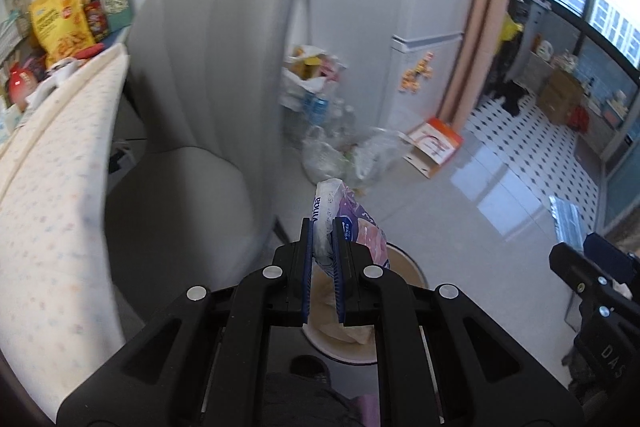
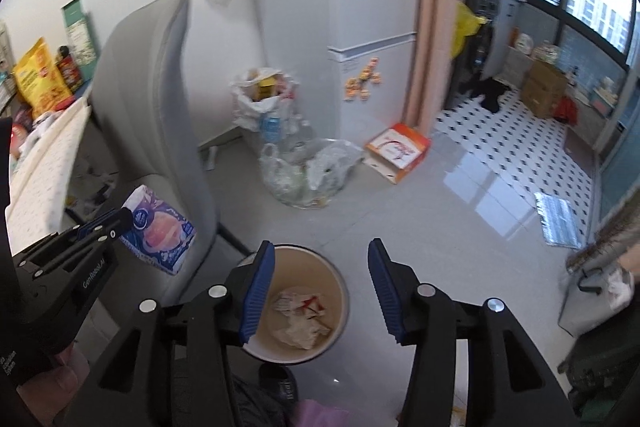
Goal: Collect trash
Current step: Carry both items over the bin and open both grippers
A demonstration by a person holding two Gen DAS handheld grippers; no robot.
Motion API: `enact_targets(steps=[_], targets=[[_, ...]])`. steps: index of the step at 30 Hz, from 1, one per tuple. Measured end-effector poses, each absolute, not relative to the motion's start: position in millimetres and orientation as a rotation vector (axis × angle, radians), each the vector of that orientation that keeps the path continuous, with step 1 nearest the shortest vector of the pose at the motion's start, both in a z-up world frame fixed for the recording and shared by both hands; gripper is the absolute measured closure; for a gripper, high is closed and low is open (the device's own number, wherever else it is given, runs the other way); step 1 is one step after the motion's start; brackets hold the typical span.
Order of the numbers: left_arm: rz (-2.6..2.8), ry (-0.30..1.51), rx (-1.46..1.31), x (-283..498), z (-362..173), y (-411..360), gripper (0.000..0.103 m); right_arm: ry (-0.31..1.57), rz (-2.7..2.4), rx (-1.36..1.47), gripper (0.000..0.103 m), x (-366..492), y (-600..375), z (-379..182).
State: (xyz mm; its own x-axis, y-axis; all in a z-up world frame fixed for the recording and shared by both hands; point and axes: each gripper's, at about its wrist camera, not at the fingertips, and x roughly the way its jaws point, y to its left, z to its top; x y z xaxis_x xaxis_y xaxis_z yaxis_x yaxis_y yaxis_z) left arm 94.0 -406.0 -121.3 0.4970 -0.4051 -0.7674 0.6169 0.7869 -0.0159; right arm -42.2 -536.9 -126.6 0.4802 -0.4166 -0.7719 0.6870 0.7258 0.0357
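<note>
Glossy pale tile floor (image 2: 420,211) of a small flat, kitchen area beyond with black-and-white tiles. Landmark: round cream waste bin (image 2: 340,281) on the floor, directly below both grippers.

Already inside the bin: crumpled paper wrappers (image 2: 300,319), at least 2, so part of the collecting looks done.

In hand now: left gripper (image 1: 325,247) pinched tight on a soft plastic tissue pack (image 1: 352,223), purple and pink with blue print, held in the air to the left of the bin and slightly above its rim as seen from the right wrist view, in front of the grey chair (image 2: 160,115). From the left wrist view, pack almost over the bin's near edge. Not yet dropped.

Right gripper (image 2: 322,283) spread wide, nothing between its blue pads, hanging right over the bin opening.

Probably left to do: carry the pack over the bin mouth and let go. Beyond the bin, near the fridge (image 2: 360,7): a clear plastic bag (image 2: 308,171) of bottles, a white sack (image 2: 256,99) stuffed with packaging, an orange-and-white carton (image 2: 400,151) lying on the floor. Whether those count as trash to collect cannot be told. Tabletop left of the chair only partly visible, crowded with snack bags; remaining litter there unclear.
</note>
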Motion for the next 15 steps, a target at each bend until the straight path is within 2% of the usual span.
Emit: enact_targets(steps=[4,6,8,9,10,14,15], targets=[[-0.695,0.864,0.296,81,-127,-425,0.092,0.83,-0.757,0.371,0.048,-62,-550,-125],[-0.724,0.883,0.289,79,-129,-431,0.09,0.821,-0.784,0.369,0.039,-70,-553,-122],[-0.748,0.908,0.285,78,-133,-436,0.075,0.811,-0.812,0.368,0.036,-76,-557,-119],[-0.753,0.911,0.282,77,-133,-437,0.061,0.809,-0.818,0.37,0.035,-77,-559,-119],[-0.751,0.908,0.28,76,-133,-436,0.053,0.805,-0.826,0.374,0.035,-79,-560,-117],[-0.734,0.897,0.267,75,-128,-434,0.04,0.792,-0.834,0.381,0.033,-83,-564,-114],[-0.727,0.891,0.263,76,-126,-431,0.033,0.789,-0.83,0.382,0.033,-83,-564,-113]])
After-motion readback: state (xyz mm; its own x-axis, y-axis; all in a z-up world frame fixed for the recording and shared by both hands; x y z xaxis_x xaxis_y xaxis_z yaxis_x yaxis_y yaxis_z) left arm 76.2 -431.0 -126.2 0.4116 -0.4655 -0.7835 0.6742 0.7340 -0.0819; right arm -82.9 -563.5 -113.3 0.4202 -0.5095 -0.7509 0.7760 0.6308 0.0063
